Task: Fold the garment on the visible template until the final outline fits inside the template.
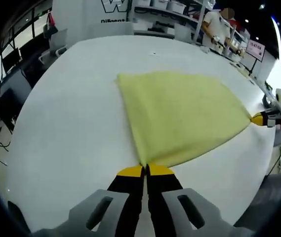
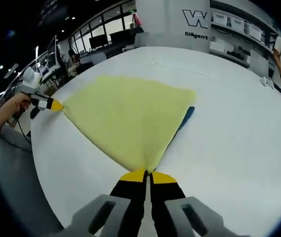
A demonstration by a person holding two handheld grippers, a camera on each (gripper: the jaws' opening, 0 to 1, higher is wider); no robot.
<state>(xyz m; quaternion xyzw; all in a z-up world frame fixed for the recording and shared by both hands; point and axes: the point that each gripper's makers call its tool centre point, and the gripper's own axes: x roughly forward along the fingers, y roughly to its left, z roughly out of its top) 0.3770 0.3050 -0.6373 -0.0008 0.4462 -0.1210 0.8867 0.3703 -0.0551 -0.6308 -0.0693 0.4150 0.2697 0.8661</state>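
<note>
Yellow-tipped jaws of the left gripper (image 1: 144,171) sit at the bottom centre of the left gripper view, pressed together on one corner of the yellow garment (image 1: 180,121), so that corner is pinched tight. Same deal in the right gripper view: the right gripper (image 2: 147,174) has its jaws closed on another corner of the cloth at bottom centre, and the fabric fans out from there toward the upper left. The garment is pulled taut between the two grips, spread as a rough triangle over the middle of the white table (image 1: 71,118). Its far edge runs across the middle of each frame, and the side edges look straight and stretched. In the right gripper view a strip of something blue (image 2: 186,117) peeks out from under the cloth's right edge; can't tell what it is. Plenty of bare tabletop all around the cloth, especially on the left of the left gripper view and the right of the right gripper view. A person's hand (image 2: 12,106) shows at the left edge of the right gripper view, holding the other gripper. Around the table it's a big workshop-type room: shelving with bins (image 2: 234,24) at the upper right, monitors and desks (image 2: 105,39) at the upper left, and a person in white (image 1: 217,24) standing at the top right of the left gripper view. Nothing sits on the table near the cloth.
</note>
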